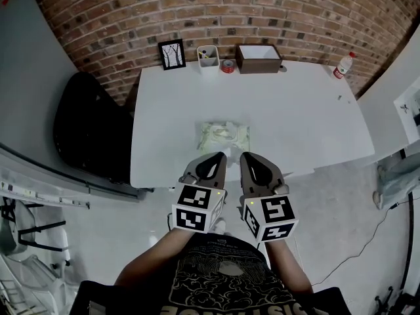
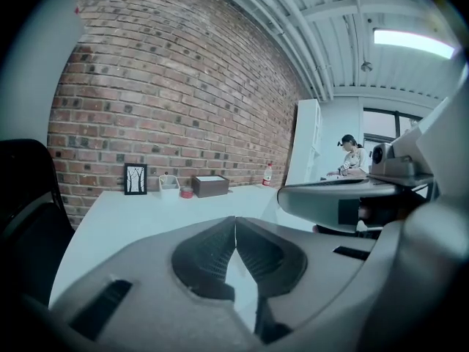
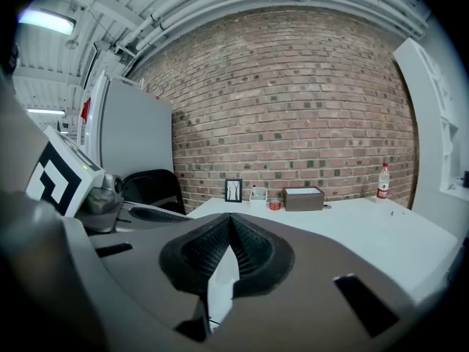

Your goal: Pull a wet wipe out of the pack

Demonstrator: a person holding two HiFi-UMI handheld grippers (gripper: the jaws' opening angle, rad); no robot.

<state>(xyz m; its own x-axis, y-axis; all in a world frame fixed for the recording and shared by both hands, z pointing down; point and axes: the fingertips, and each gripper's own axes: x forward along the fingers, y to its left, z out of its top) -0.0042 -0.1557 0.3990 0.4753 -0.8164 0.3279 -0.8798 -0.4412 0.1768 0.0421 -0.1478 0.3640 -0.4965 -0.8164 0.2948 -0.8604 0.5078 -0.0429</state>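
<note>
The wet wipe pack [image 1: 224,136], pale green and crinkled, lies flat on the white table [image 1: 302,117] close to its front edge. My left gripper [image 1: 220,155] and right gripper [image 1: 245,156] hang side by side just short of the pack, over the table's front edge. In the left gripper view the left gripper [image 2: 235,219] is shut, its ribbed pads meeting at the tips with nothing between them. Seen from its own camera, the right gripper [image 3: 229,217] is likewise shut and empty. Neither gripper view shows the pack, which lies below the jaws.
Along the table's back edge by the brick wall stand a framed picture [image 1: 172,54], a white holder [image 1: 208,58], a red tape roll [image 1: 228,65] and a brown box [image 1: 258,58]. A bottle [image 1: 342,65] stands far right. A black chair [image 1: 88,130] is left of the table.
</note>
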